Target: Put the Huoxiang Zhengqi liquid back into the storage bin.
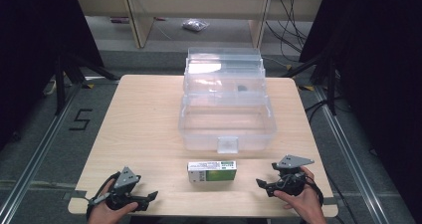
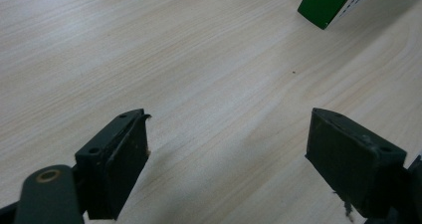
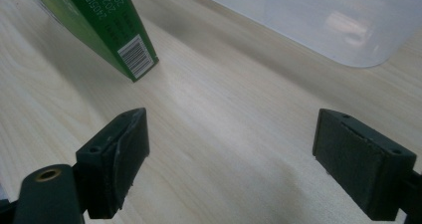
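Resting low on the counter (image 1: 144,114), left gripper (image 1: 144,198) and right gripper (image 1: 266,184) gape empty, flanking the box (image 1: 212,170) before the open bin (image 1: 226,122), seemingly ready to grasp.

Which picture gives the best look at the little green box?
The high view: the whole box lies flat between both grippers. The right gripper view shows one end with a barcode; the left gripper view catches just a corner.

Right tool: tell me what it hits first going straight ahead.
Bare table first. The right tool, open, aims between the green box and the clear container; likely it passes the box, though depth is unclear.
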`<state>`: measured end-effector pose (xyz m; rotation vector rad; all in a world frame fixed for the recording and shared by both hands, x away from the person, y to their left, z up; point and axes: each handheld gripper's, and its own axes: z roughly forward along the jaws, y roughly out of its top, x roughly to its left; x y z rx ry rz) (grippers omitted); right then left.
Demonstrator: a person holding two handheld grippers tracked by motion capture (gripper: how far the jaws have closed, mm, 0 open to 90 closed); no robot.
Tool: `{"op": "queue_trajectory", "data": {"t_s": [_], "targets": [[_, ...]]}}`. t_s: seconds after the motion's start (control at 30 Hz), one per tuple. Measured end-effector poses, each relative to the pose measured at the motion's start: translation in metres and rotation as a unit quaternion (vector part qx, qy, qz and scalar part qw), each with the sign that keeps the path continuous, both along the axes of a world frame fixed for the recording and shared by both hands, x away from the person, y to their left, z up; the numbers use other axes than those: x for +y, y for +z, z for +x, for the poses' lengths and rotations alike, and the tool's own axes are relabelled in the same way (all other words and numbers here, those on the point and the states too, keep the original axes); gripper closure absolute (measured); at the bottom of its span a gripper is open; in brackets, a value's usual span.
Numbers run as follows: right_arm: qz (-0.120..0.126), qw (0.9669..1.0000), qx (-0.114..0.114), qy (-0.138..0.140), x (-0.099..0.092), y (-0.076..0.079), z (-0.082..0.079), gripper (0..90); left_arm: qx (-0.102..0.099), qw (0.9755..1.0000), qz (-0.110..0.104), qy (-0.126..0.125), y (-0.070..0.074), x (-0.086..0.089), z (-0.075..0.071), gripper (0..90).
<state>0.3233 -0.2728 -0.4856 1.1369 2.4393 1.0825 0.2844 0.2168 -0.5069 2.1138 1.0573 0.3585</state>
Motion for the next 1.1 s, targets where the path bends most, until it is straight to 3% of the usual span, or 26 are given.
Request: {"op": "queue_trajectory", "data": {"t_s": [0.07,0.1,0.17,0.23,0.3,0.33,0.37,0.4,0.47,0.53,0.6,0.63,0.67,0.7,0.73,0.77,0.8,0.9,0.93,1.1], "targets": [[-0.003,0.9999,0.009,0.007,0.0,0.001,0.001,15.7,-0.002,0.9999,-0.013,0.004,0.0,-0.001,-0.001,16.0],[-0.003,0.9999,0.0,0.012,0.0,0.001,0.002,15.7,-0.002,0.9999,-0.013,0.004,0.0,-0.001,0.0,16.0],[0.003,1.0,0.006,0.007,0.002,0.002,-0.001,15.7,0.005,0.9998,0.013,-0.017,0.002,0.003,0.001,16.0],[-0.001,0.9997,-0.001,0.026,0.0,0.004,0.002,15.8,-0.001,0.9999,0.007,-0.01,0.001,0.002,0.0,16.0],[0.0,0.9997,0.001,0.024,0.001,0.004,0.002,15.9,-0.001,0.9999,0.008,-0.011,0.001,0.002,0.001,16.0],[0.0,0.9999,0.011,0.012,0.002,0.006,0.0,16.2,-0.004,0.9999,-0.009,0.002,-0.001,-0.001,0.0,16.0],[0.0,0.9999,0.011,0.012,0.002,0.006,0.0,16.2,-0.004,0.9999,-0.009,0.002,-0.001,-0.001,0.0,15.9],[-0.007,0.9998,0.007,0.019,0.003,0.008,0.001,16.4,-0.001,1.0,-0.002,-0.004,0.0,0.0,0.0,16.0],[-0.012,0.9995,0.007,0.029,0.004,0.009,0.002,16.7,-0.002,0.9999,-0.011,0.002,-0.001,-0.001,0.0,15.9],[-0.015,0.9991,0.007,0.038,0.005,0.012,0.003,17.1,0.001,0.9998,0.013,-0.012,0.002,0.003,0.001,15.9],[-0.023,0.9988,0.002,0.042,0.008,0.017,0.003,17.5,0.001,0.9999,0.01,-0.012,0.002,0.002,0.001,16.0],[-0.016,0.9994,0.008,0.03,0.011,0.018,0.001,17.5,0.006,0.9998,0.012,-0.015,0.002,0.003,0.001,16.0],[-0.025,0.9989,0.015,0.036,0.013,0.022,0.001,17.6,-0.003,0.9999,-0.01,0.002,-0.001,-0.001,0.0,16.0],[-0.025,0.9989,0.015,0.036,0.013,0.022,0.001,17.6,-0.003,0.9999,-0.01,0.002,-0.001,-0.001,0.0,16.0],[-0.041,0.9979,-0.003,0.051,0.016,0.026,0.004,17.7,-0.005,1.0,-0.004,0.002,-0.001,-0.001,0.0,16.0],[-0.047,0.9974,0.002,0.054,0.019,0.029,0.004,17.7,-0.001,1.0,0.003,-0.009,0.001,0.001,0.0,15.9],[-0.046,0.9974,-0.008,0.055,0.022,0.03,0.006,17.7,-0.001,0.9999,0.006,-0.012,0.001,0.001,0.0,16.0],[-0.057,0.9959,-0.007,0.071,0.034,0.04,0.007,17.6,-0.002,0.9999,0.006,-0.013,0.001,0.001,0.001,15.9],[-0.063,0.9946,-0.015,0.081,0.036,0.044,0.01,17.7,-0.003,1.0,-0.005,-0.003,0.0,0.0,0.0,16.0],[-0.082,0.9887,-0.029,0.123,0.054,0.055,0.015,18.1,-0.003,1.0,-0.004,-0.004,0.001,0.0,0.0,16.0]]}}
